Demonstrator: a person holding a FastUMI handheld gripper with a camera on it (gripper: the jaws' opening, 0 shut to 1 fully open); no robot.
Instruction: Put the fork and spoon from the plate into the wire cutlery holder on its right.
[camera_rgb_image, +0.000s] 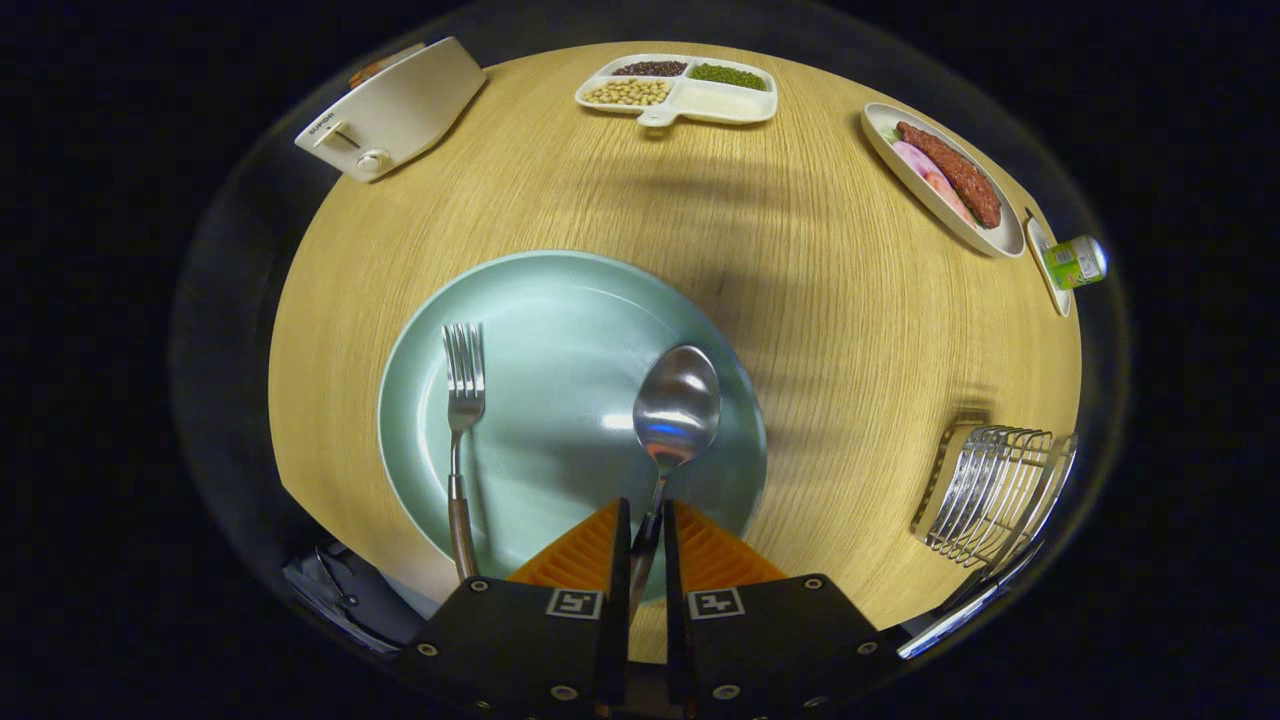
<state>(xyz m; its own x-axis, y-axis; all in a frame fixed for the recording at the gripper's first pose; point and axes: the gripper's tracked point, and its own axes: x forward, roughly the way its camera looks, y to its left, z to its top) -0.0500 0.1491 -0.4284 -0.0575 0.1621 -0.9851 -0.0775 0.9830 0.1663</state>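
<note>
Gripping the spoon (672, 420) by its handle, the gripper (646, 545) had its two fingers drawn in narrow, one pressing on each side of the thin shaft just below the bowl's neck. The spoon's bowl pointed away from the fingers and showed over the right half of the pale green plate (520, 300); whether it was touching the plate or lifted a little could not be told. The fork (461, 430) lay on the left half of the same plate, well apart from the spoon, tines pointing away and its brown handle reaching over the plate's near rim. The plate sat on a round wooden table (820, 330). The wire cutlery holder (990, 495) stood to the right of the plate near the table's edge, clear of the gripper and holding nothing that could be seen. Far beyond the plate, a white toaster (395, 110) sat at the table's back left, a white divided tray (680, 90) of beans and grains at the back centre, and an oval dish (945, 175) of sausage and other food at the back right, with a small green can (1075, 262) just beside it.
</note>
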